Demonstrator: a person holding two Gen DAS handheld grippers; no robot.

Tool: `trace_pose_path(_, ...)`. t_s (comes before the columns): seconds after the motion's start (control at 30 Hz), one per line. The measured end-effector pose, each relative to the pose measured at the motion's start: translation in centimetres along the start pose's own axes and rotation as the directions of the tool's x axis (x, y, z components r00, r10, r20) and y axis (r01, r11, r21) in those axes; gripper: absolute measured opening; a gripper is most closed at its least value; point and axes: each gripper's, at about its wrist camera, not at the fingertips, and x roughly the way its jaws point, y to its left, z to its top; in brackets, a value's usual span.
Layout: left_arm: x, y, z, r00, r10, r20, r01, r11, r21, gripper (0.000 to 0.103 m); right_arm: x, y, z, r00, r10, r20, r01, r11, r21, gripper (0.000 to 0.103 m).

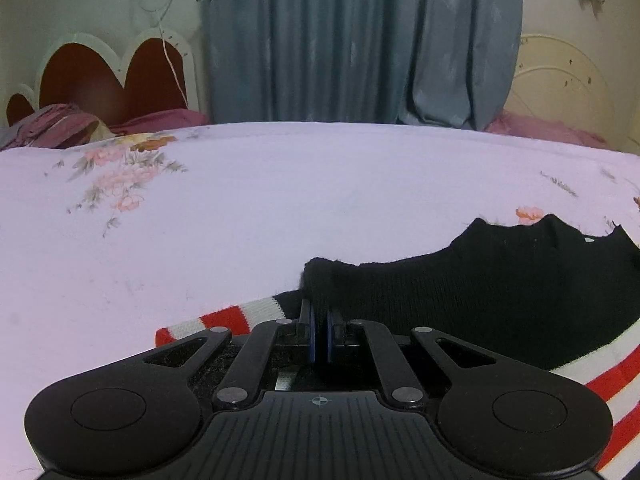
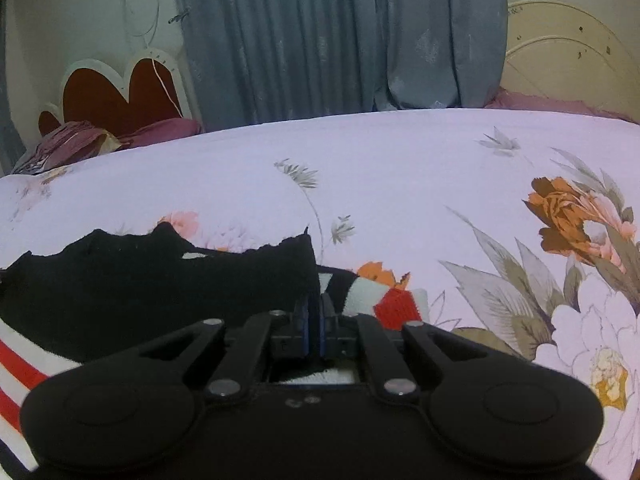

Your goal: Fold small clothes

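The black sweater [image 1: 500,280] with red and white stripes lies on the flowery bed [image 1: 240,208]. The left tongs [image 1: 319,312] pinch one corner, and the right tongs [image 2: 314,304] pinch the other

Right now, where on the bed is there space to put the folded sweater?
The widest bare sheet lies beyond the black sweater, up to the curtain and the pink pile. Nearer is crowded: the left tool and right tool both pinch the sweater.
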Motion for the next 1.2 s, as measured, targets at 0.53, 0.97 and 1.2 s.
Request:
trace_pose_path(0.53, -1.4, -11.2, -0.5, 0.995, -0.098, -0.028, 0.100, 0.987, 0.129, 0.081, 1.8, 12.5, -0.2, 0.991, 0.107, -0.078, -0.123, 0.960, -0.253, 0.034)
trace_pose_path(0.97, -4.3, -3.5, -2.8, 0.997, 0.077, 0.006, -0.077, 0.996, 0.039, 0.088, -1.7, 2.9, -0.9, 0.994, -0.093, -0.055, 0.084, 0.984, -0.155, 0.037)
trace_pose_path(1.2, -7.4, -10.4, -3.4, 0.998, -0.034, 0.056, 0.028, 0.993, 0.116, 0.088, -3.4, 9.8, -3.3, 0.998, 0.061, -0.010, -0.062, 0.970, -0.236, 0.036)
